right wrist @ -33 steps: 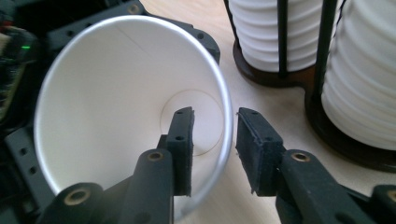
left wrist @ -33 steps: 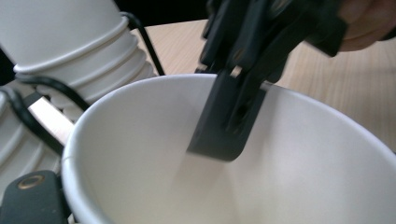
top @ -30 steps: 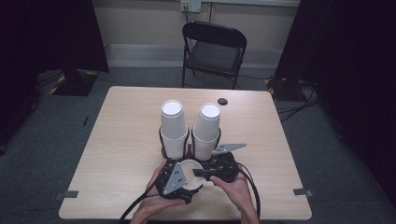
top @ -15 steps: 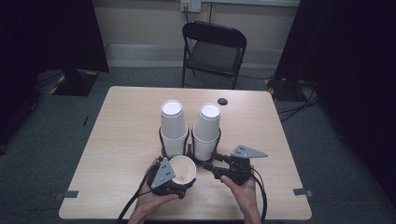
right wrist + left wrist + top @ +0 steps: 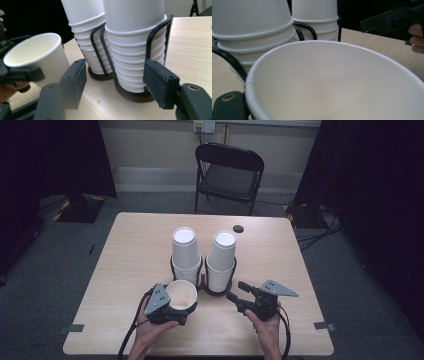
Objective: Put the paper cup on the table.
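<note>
Left tool (image 5: 176,312) grips a single white paper cup (image 5: 181,295); right tool (image 5: 239,292) has nothing in it.

The cup is held mouth-up just in front of two stacks of white paper cups (image 5: 186,254) in black wire holders (image 5: 218,287) on the pale wooden bench (image 5: 135,250). The right tool's jaws, which have just been opening, stand wide apart with nothing between them, facing the right-hand stack.
</note>
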Demonstrator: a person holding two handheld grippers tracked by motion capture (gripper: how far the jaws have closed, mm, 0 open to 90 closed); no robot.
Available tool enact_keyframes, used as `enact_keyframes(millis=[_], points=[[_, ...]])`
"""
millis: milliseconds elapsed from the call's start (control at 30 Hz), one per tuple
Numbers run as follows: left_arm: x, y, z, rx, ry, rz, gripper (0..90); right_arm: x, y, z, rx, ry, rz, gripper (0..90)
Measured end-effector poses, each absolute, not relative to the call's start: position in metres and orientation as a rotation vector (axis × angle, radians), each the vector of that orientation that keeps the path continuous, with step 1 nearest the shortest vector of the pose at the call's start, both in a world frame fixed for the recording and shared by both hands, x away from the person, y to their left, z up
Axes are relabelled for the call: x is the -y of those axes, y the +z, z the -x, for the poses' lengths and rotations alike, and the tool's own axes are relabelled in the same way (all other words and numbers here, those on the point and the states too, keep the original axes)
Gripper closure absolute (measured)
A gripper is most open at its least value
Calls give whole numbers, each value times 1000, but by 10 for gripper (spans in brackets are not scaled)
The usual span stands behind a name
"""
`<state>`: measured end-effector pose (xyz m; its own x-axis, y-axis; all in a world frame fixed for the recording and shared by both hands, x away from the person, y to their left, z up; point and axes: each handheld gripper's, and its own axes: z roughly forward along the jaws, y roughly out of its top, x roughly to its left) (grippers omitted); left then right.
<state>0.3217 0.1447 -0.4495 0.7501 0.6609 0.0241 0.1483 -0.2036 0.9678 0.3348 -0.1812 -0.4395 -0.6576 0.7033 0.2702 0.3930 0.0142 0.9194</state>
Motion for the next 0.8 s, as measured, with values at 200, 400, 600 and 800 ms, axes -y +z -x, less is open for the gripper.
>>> enact_keyframes(millis=[200,400,600,800], points=[[-156,-448,-327,-688,532,-1717,98,187,-447,-332,-1974,1661,-1149,297],[-173,-450,-329,-752,559,-1691,98,189,-451,-330,-1962,1654,-1123,199],[-190,-448,-336,-820,579,-1665,98,195,-461,-332,-1929,1635,-1143,200],[-207,-442,-344,-897,570,-1608,98,194,-469,-332,-1889,1584,-1145,199]])
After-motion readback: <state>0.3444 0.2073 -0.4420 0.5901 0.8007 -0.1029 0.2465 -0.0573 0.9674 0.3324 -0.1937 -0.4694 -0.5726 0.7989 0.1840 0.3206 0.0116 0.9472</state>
